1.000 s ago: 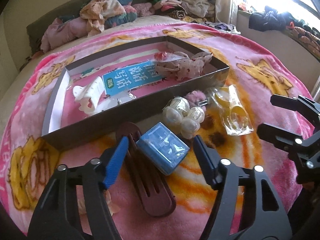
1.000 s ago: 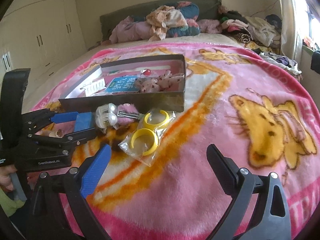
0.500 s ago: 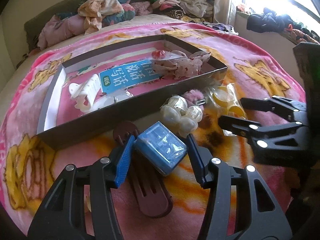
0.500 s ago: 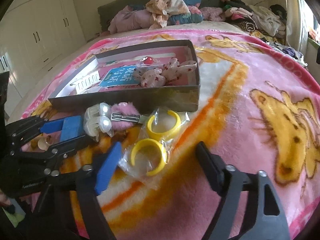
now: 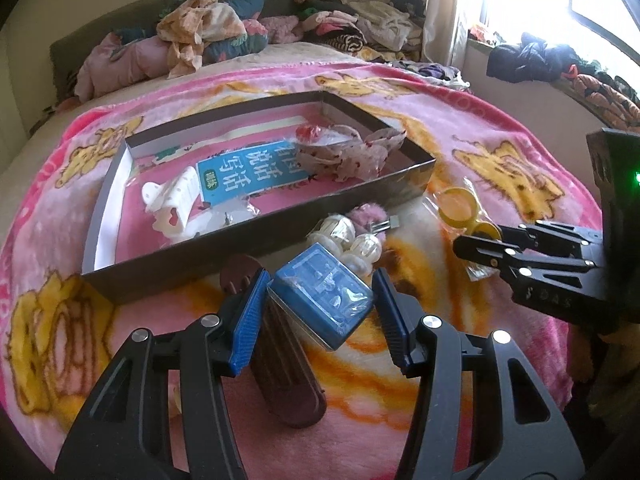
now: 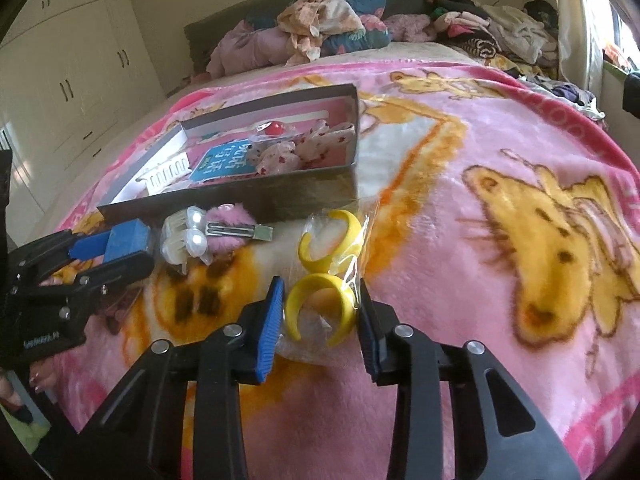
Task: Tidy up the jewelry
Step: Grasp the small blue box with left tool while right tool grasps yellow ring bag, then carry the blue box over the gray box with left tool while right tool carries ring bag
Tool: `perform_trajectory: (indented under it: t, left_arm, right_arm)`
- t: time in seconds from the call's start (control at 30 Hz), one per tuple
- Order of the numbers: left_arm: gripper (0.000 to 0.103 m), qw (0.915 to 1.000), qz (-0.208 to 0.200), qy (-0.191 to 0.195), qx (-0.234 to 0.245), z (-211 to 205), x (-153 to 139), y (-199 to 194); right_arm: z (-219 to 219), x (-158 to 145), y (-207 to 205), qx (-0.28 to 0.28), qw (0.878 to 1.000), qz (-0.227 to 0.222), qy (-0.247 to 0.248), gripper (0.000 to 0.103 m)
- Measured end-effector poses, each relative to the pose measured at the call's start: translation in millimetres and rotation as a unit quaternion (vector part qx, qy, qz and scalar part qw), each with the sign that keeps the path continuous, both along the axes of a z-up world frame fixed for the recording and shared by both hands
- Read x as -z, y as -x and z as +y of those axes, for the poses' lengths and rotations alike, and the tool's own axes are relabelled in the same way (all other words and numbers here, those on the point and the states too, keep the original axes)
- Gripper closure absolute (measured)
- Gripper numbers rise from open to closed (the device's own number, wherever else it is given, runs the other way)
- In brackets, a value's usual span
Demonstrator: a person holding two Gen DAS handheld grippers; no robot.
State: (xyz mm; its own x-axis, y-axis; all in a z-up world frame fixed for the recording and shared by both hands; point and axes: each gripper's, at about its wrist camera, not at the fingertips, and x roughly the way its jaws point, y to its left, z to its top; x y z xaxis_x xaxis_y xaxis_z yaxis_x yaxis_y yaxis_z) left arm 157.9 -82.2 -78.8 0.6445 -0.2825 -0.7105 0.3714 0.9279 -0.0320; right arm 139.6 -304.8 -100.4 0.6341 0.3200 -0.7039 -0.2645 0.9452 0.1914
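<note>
A shallow dark box lies on the pink blanket, holding a white claw clip, a blue card and a floral scrunchie. My left gripper has its pads closed against a small blue box, which lies over a brown hair clip. My right gripper has its pads around a yellow bangle in a clear bag, with a second yellow bangle beyond it. A pearl claw clip and a pink fluffy clip lie between the grippers.
The pink cartoon blanket covers the bed. Piled clothes lie along the headboard, and more clothes sit on the window sill. White wardrobes stand to the left.
Both grippers moved forward and narrowed. The left one closed from wide open onto the blue box. The right one moved left and closed around the bagged yellow bangle.
</note>
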Motion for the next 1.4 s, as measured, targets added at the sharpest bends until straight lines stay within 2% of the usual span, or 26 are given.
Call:
perform_trajectory:
  t: [0.5,1.4]
  left_arm:
    - [0.059,0.9993,-0.026,0.02,-0.02,18.9,-23.6,1.5]
    - [0.059,0.9951,-0.044,0.045,-0.076,75.0,-42.5,-22.7]
  right_arm:
    - [6.1,-38.7,14.3,-0.018,0.999,-0.033,-0.011,0.07]
    - [54.6,-70.0,-24.8,-0.05,0.997,-0.061,-0.007,0.07]
